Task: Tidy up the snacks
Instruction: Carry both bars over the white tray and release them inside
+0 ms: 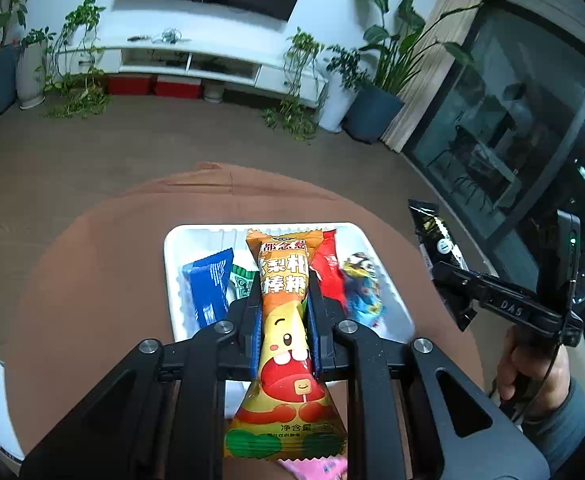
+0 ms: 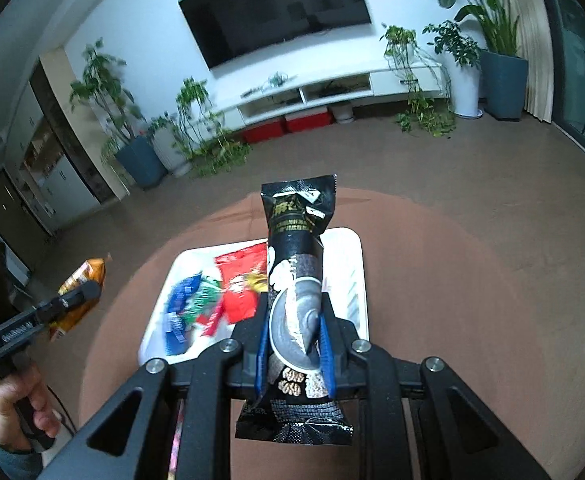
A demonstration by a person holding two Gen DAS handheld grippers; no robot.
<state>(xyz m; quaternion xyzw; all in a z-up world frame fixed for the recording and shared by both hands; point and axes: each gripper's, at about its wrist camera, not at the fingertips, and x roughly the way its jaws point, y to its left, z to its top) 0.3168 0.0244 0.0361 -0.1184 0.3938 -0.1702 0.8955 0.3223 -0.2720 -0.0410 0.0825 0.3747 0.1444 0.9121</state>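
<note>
My left gripper (image 1: 283, 300) is shut on an orange and yellow snack packet (image 1: 283, 276), held above a white tray (image 1: 388, 280) on a round brown table (image 1: 92, 280). In the tray lie a blue packet (image 1: 208, 292), a green one (image 1: 241, 282), a red one (image 1: 329, 276) and a colourful one (image 1: 364, 288). My right gripper (image 2: 295, 312) is shut on a black snack packet (image 2: 298, 232), held above the same tray (image 2: 352, 272). The right gripper with its black packet shows at the right of the left wrist view (image 1: 448, 276). The left gripper with its orange packet shows at the left of the right wrist view (image 2: 78, 292).
A pink packet (image 1: 316, 470) lies on the table below my left gripper. Beyond the table are a wooden floor (image 1: 92, 152), a white TV cabinet (image 1: 196, 60), potted plants (image 1: 376, 80) and a glass door (image 1: 512, 120) at the right.
</note>
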